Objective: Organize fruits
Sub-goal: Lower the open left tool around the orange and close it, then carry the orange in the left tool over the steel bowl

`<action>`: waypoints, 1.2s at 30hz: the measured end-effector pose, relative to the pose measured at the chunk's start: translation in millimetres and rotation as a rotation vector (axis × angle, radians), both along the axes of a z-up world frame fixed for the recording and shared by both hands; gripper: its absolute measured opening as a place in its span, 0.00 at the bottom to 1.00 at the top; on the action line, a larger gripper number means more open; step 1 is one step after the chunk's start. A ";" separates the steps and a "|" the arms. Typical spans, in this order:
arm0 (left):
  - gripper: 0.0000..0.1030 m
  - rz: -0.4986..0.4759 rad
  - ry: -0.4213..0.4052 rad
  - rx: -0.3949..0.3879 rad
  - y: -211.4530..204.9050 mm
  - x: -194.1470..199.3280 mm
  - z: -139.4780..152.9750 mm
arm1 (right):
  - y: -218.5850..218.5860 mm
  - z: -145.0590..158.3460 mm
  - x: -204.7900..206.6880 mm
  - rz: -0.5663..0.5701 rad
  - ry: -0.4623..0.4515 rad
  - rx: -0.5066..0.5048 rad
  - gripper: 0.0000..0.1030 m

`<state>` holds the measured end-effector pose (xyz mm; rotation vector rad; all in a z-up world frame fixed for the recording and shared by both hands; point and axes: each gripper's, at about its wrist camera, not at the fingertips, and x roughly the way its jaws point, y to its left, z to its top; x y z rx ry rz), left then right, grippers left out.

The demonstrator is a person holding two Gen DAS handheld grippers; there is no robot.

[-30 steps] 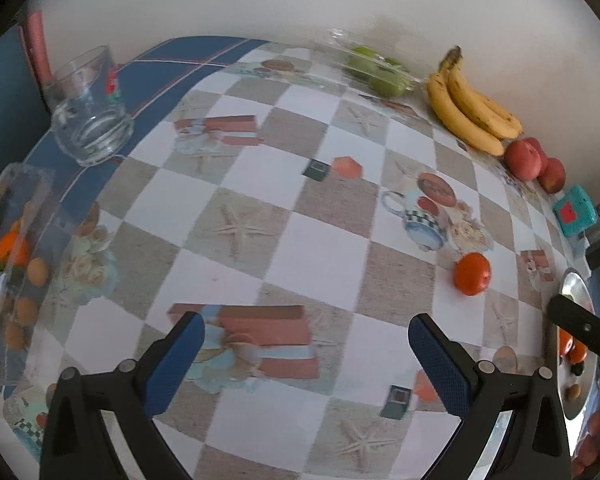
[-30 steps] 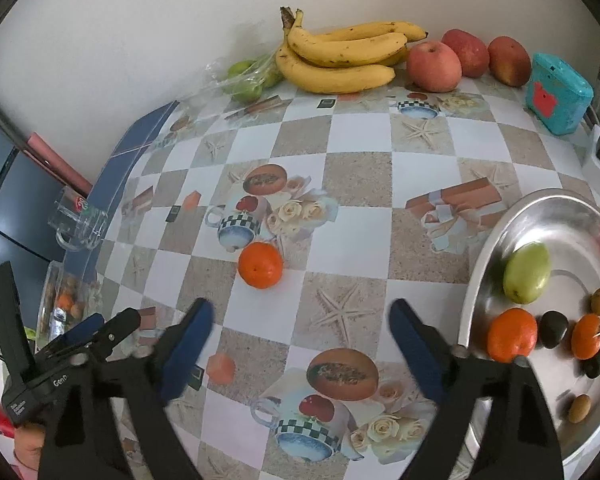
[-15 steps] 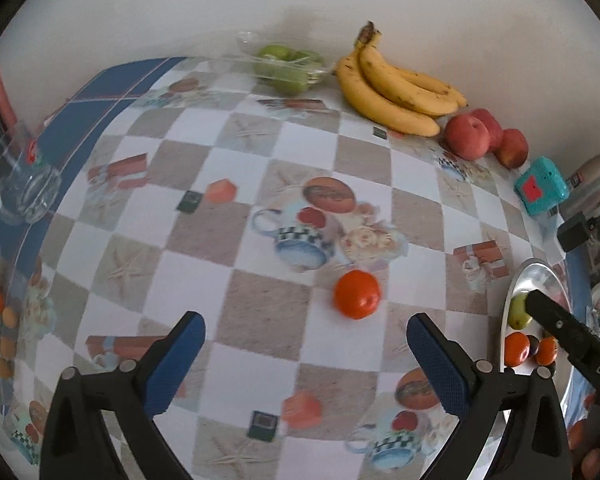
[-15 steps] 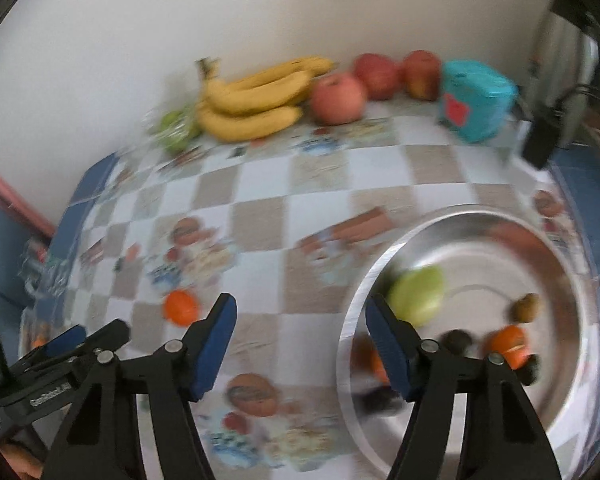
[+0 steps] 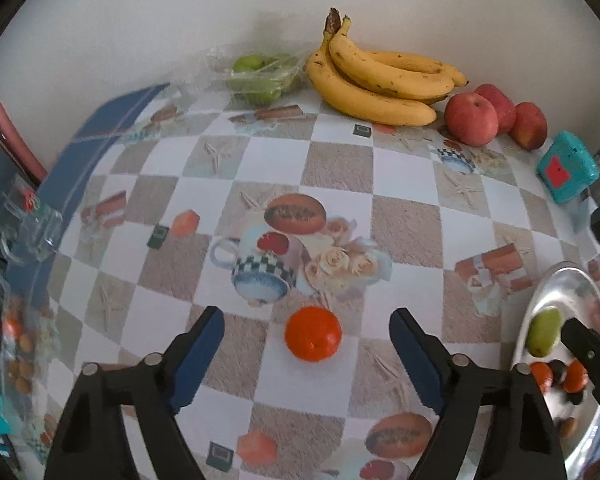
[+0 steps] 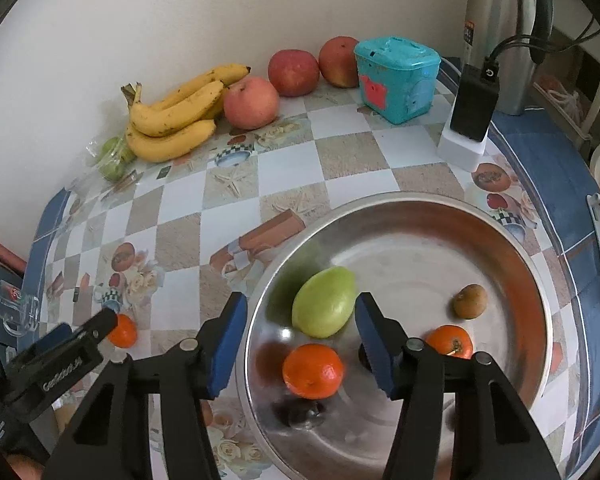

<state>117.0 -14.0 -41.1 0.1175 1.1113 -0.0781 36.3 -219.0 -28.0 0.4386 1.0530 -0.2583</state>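
Left wrist view: my left gripper (image 5: 306, 354) has just been closing, jaws still apart, the loose orange (image 5: 313, 333) on the bench between and just ahead of them, untouched. It may roll if one pad lands first.

Right wrist view: my right gripper (image 6: 300, 344), also narrowing, empty, hangs over the steel bowl (image 6: 512, 240), green fruit (image 6: 324, 307) just ahead. Only here do I see the bowl's full contents.
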 end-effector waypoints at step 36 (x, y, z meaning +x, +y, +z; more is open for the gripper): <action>0.37 -0.040 0.111 -0.055 3.3 12.6 -26.2 | 6.1 -2.6 7.8 0.026 0.021 -0.022 0.56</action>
